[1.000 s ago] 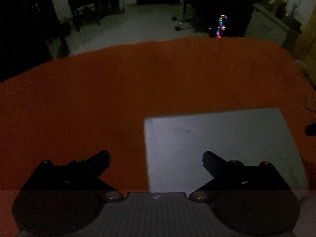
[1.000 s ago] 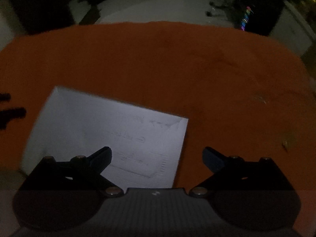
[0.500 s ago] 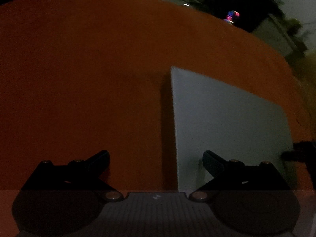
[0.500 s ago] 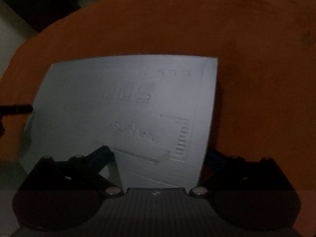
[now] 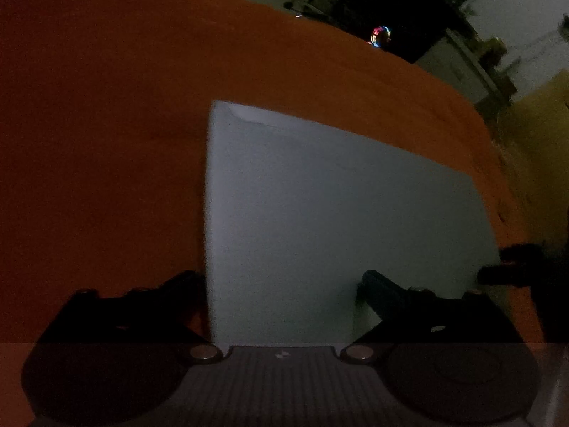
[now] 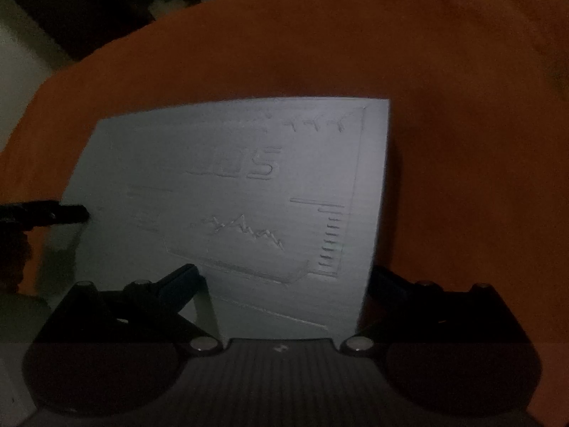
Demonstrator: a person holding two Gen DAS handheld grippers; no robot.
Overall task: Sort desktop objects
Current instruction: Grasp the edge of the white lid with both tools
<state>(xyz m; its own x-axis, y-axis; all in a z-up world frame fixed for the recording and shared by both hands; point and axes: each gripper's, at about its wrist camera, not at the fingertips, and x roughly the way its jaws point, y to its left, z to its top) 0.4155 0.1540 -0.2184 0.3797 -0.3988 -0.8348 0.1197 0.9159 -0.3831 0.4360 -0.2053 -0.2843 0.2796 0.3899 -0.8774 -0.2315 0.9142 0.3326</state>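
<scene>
A dim room. In front of me lies a pale sheet of paper (image 5: 341,220) flat on a worktop (image 5: 106,142) covered in orange cloth. I hold a gripper in each hand, and both sets of jaws stand wide apart, gripping nothing.

From my left gripper (image 5: 281,284), the sheet's left edge runs up just beside my left finger, while the right finger sits over the paper. The paper fills the space between the two. At the far right, the dark tips of my right gripper (image 5: 512,267) show at the sheet's right edge.

From my right gripper (image 6: 284,281), the same sheet (image 6: 231,195) shows faint print: large characters, a jagged line like a chart, a ladder of short bars near its right side. My left finger lies over the paper; the right finger sits just past its right edge, over the cloth. The left gripper's dark tip (image 6: 49,213) pokes in at the sheet's left edge.

Beyond the worktop, dark furniture and a small multicoloured light (image 5: 379,35).
</scene>
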